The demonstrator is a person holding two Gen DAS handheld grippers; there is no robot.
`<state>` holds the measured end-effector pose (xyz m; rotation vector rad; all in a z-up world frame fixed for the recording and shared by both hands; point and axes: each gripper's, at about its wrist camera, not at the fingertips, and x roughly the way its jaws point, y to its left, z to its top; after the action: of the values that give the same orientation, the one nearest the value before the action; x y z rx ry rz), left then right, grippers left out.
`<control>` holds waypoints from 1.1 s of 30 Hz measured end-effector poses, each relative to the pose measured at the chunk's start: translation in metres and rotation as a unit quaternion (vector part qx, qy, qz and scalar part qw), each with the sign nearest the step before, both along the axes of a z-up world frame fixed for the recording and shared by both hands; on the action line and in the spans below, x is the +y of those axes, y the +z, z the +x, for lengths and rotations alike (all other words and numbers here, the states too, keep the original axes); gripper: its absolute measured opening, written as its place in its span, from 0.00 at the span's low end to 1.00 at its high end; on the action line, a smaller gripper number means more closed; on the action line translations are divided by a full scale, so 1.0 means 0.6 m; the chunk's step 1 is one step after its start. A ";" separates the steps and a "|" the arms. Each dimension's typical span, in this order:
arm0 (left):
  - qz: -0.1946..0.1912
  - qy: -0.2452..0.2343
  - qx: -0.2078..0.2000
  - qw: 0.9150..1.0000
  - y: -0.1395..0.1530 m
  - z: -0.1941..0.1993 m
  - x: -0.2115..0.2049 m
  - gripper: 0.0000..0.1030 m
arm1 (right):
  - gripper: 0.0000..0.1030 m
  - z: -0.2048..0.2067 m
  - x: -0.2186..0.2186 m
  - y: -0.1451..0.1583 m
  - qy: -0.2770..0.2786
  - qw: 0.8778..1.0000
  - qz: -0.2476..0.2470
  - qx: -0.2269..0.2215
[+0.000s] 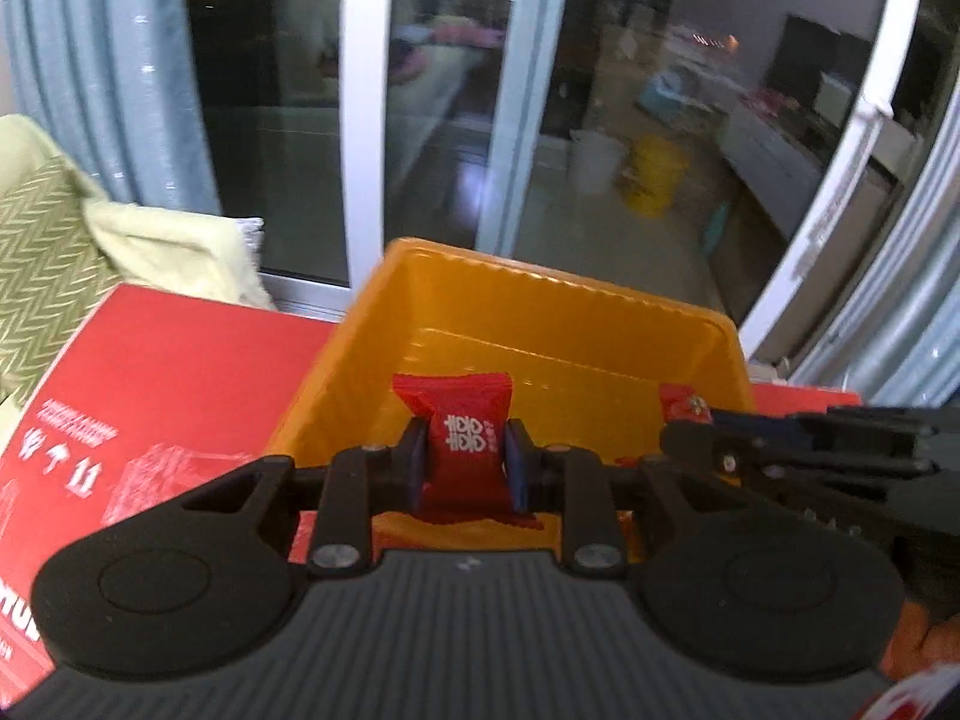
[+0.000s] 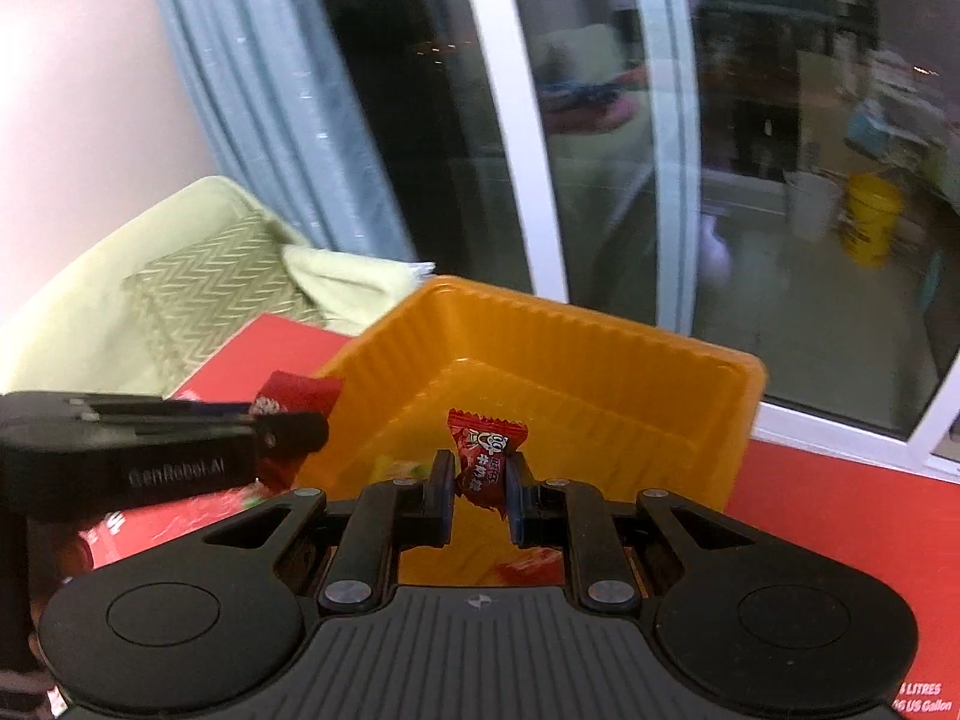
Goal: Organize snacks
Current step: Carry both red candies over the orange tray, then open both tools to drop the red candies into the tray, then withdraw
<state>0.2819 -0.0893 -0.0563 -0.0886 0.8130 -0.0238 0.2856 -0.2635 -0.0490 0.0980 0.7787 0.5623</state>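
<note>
An orange plastic bin [image 1: 540, 324] stands on a red cardboard box [image 1: 168, 396]. My left gripper [image 1: 467, 462] is shut on a red snack packet [image 1: 462, 420] with white characters, held above the bin's near edge. My right gripper [image 2: 480, 480] is shut on a small red wrapped candy [image 2: 483, 450], held over the bin [image 2: 600, 372]. The right gripper shows in the left wrist view [image 1: 696, 426] at the right, with its candy [image 1: 681, 402]. The left gripper shows in the right wrist view [image 2: 288, 426] at the left, with its packet [image 2: 294, 393]. A few wrapped snacks lie on the bin's floor [image 2: 528, 570].
A pale green sofa with a chevron cushion [image 1: 42, 252] and a folded cloth [image 1: 174, 252] lies left of the red box. Glass sliding doors [image 1: 420, 120] and a blue-grey curtain [image 1: 102, 60] stand behind. A yellow bucket [image 2: 870, 216] sits on the floor beyond the glass.
</note>
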 end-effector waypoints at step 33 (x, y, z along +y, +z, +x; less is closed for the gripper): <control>-0.010 0.015 0.021 1.000 -0.030 0.064 0.023 0.27 | 0.17 0.086 -0.033 -0.028 -0.040 0.999 0.001 0.031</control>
<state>0.3200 -0.0757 -0.0744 -0.1213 0.8542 -0.0016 0.3374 -0.2831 -0.0657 0.1489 0.8312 0.4858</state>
